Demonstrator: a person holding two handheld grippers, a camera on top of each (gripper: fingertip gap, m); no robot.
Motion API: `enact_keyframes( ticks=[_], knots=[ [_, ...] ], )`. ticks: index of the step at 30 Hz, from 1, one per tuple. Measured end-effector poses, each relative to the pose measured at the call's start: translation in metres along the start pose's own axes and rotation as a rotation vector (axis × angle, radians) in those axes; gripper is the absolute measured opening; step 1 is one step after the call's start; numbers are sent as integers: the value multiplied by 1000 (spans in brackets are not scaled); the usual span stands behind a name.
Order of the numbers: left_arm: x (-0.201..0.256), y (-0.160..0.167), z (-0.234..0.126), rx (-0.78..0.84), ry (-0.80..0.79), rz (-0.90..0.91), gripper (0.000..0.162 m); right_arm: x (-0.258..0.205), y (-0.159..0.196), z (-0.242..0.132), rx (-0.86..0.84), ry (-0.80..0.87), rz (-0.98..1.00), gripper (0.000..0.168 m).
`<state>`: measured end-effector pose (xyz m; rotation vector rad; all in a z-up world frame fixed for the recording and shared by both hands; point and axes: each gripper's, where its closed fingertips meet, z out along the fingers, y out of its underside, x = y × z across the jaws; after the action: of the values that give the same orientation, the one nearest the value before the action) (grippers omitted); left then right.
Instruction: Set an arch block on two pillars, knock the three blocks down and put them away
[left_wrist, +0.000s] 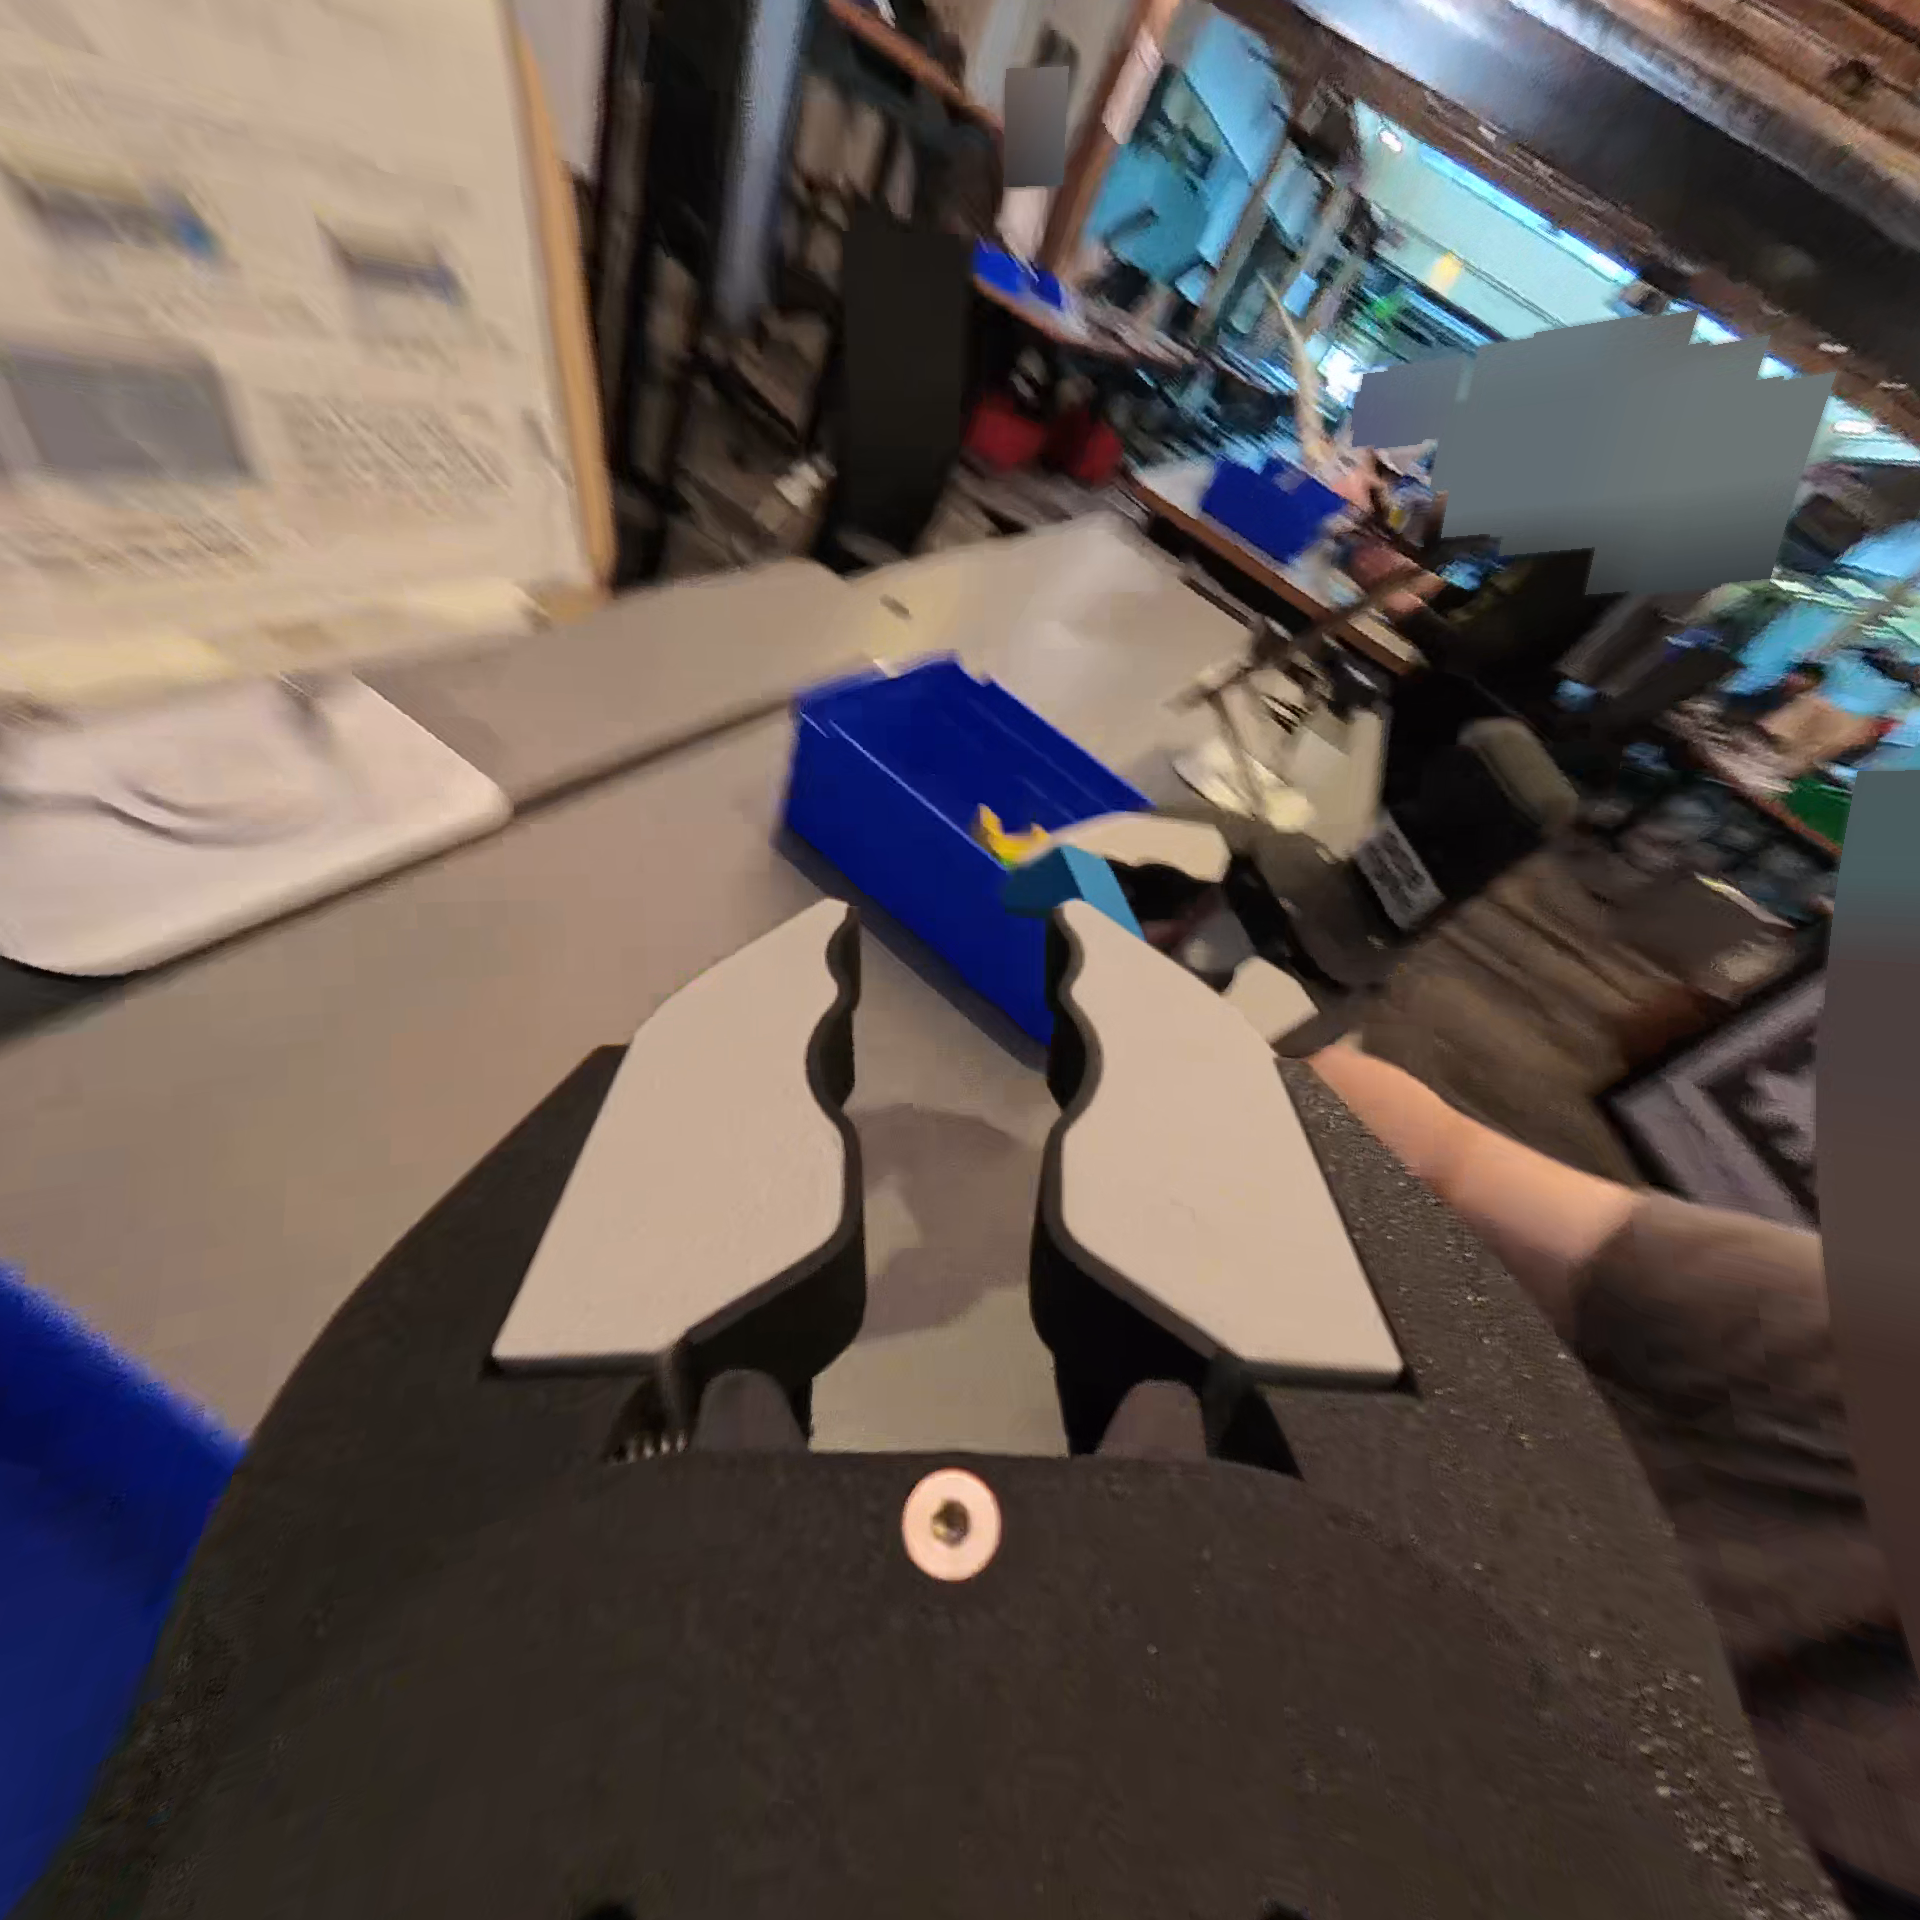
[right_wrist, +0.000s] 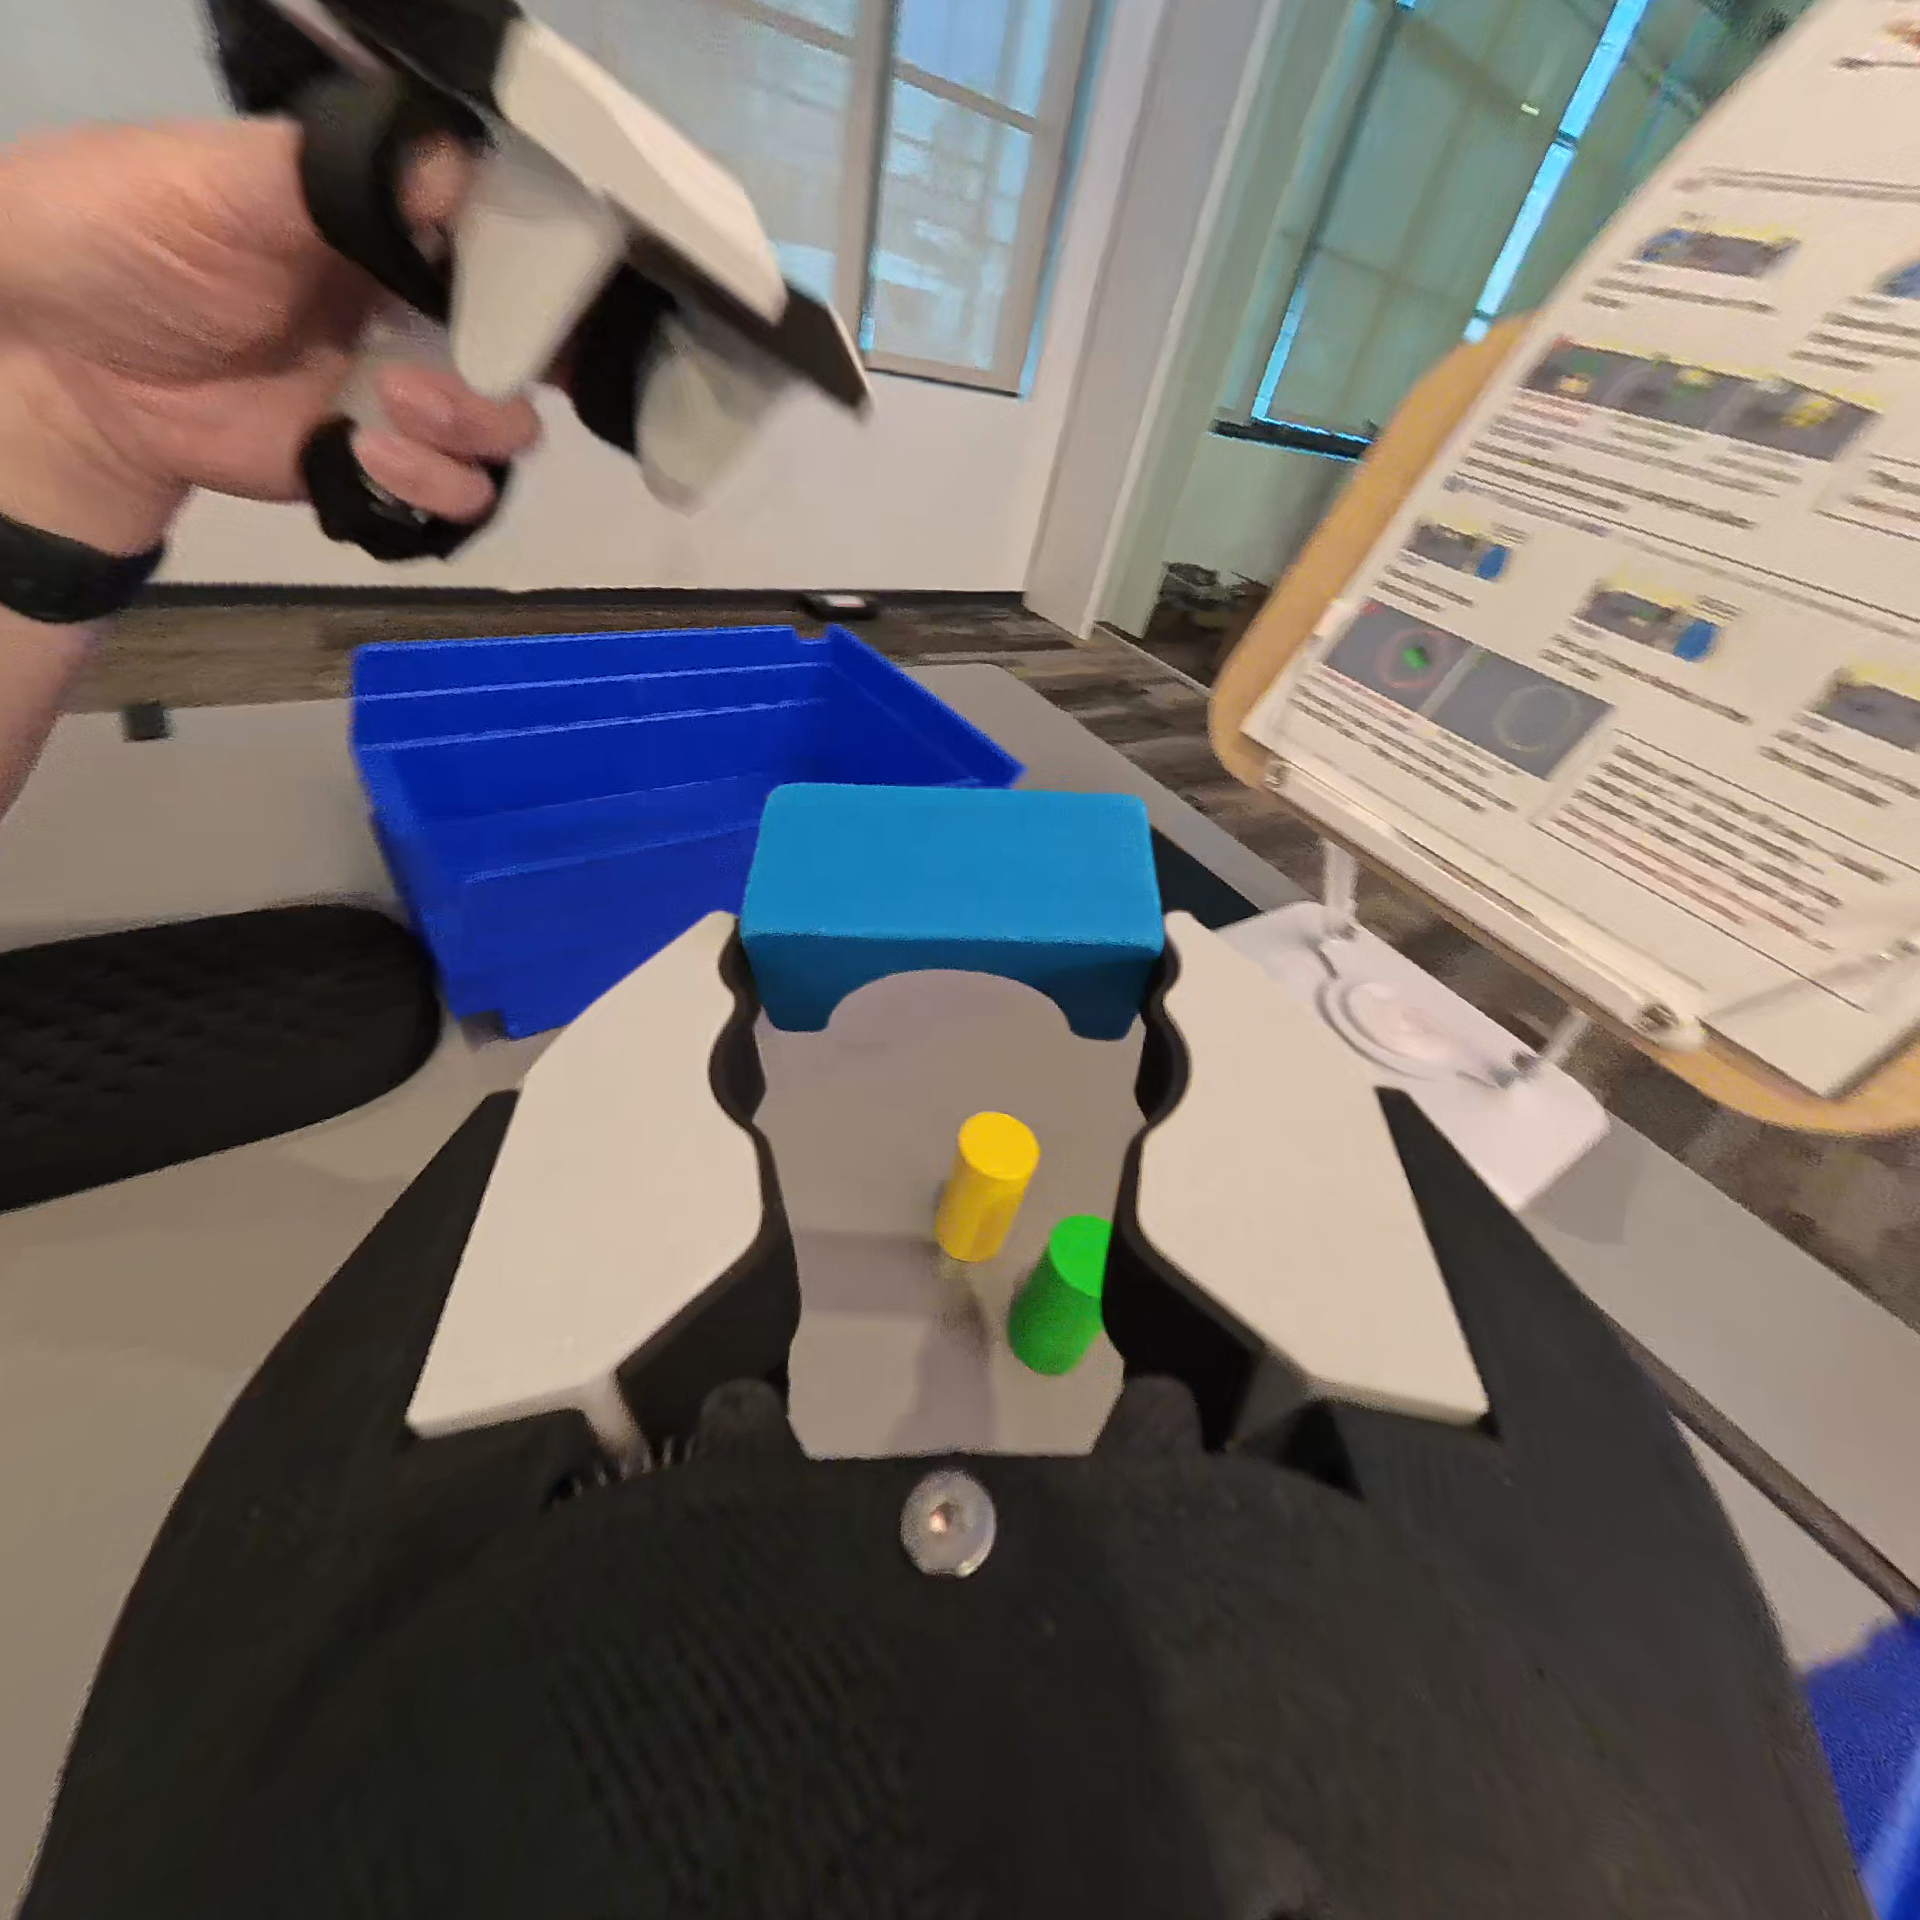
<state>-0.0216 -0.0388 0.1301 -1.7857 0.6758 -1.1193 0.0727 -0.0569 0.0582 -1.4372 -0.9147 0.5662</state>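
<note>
In the left wrist view, the left gripper (left_wrist: 951, 935) is held half open and empty above the surface (left_wrist: 312, 1091), near the blue bin (left_wrist: 914, 831). In the right wrist view, the arch block (right_wrist: 951, 904) is clamped by its two ends in the right gripper (right_wrist: 951, 971), above the upright yellow pillar (right_wrist: 985, 1184) and green pillar (right_wrist: 1060, 1294); it seems light, stiff and smooth, so the flat ends are judged the safest hold.

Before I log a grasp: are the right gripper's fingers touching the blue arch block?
Touching. Right wrist view: both fingertips press the ends of the blue arch block, no gap.

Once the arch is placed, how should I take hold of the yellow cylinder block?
Grip the yellow cylinder block across its curved sides at mid-height, coming from above. It stands upright on the grey table; keep the fingers clear of the green cylinder block close beside it.
</note>
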Motion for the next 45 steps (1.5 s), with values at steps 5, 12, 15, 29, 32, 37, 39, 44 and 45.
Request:
enact_keyframes(
  ticks=[5, 12, 15, 29, 32, 37, 39, 44, 45],
  knots=[
    [-11, -70, -53, 315, -257, 195, 34, 34, 18, -9, -33, 224, 167, 72],
    [-59, -70, -97, 434, -609, 250, 25, 22, 62, 9, -94, 449, 328, 72],
    [-65, -55, -83, 333, -576, 257, 26, 20, 73, 23, -99, 548, 350, 72],
    [-71, -41, -84, 258, -394, 184, 27, 30, 128, 60, -274, 787, 284, 72],
    [-72, -37, -81, 227, -392, 198, 26, 31, 132, 61, -267, 777, 324, 72],
    [-68, -32, -73, 195, -372, 205, 27, 32, 140, 64, -285, 767, 341, 72],
    [-68, -31, -72, 187, -369, 207, 27, 32, 142, 65, -284, 762, 345, 72],
    [-71, -29, -73, 174, -364, 201, 27, 34, 150, 68, -310, 756, 348, 72],
    [-72, -27, -73, 165, -365, 200, 27, 34, 151, 68, -316, 757, 347, 72]
  ],
)
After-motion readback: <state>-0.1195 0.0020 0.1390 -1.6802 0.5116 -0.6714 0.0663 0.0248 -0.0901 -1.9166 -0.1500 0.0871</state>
